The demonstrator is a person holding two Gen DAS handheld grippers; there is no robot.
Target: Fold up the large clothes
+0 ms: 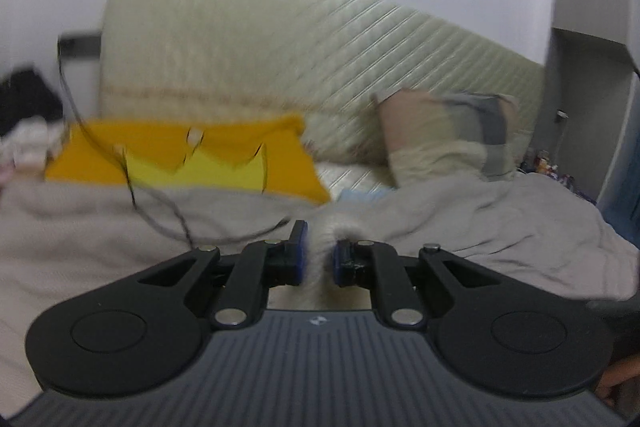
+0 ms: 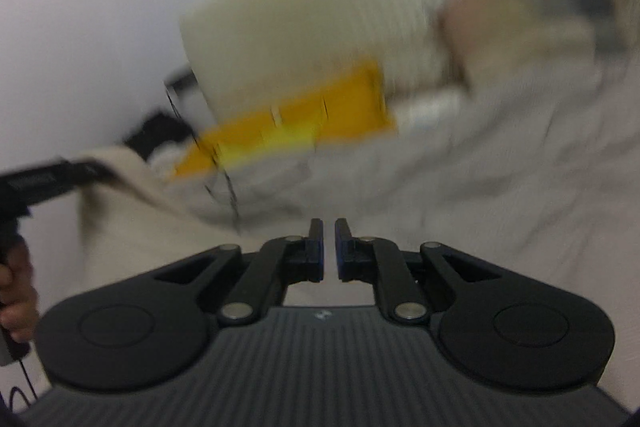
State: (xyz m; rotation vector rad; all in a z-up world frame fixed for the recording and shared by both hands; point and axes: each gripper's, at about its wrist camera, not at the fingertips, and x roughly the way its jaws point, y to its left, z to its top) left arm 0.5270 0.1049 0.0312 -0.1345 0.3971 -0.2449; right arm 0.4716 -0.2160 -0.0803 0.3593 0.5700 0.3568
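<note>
Our left gripper (image 1: 320,247) pinches a fold of the beige garment (image 1: 460,223), which sprawls across the bed from nine to three o'clock. Our right gripper (image 2: 329,247) is nearly pressed together, apparently empty. We lower both evenly, keeping the edge taut.

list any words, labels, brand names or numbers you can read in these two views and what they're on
No readable text in either view.
Left claw body: a small pale emblem behind the fingers, too small to read.
Right claw body: the same small emblem, unreadable.
Yellow cushion: a printed shape only, no letters visible; blurred.
Dark item near the hand at the right view's left edge: faint pale marks, too blurred to read.
</note>
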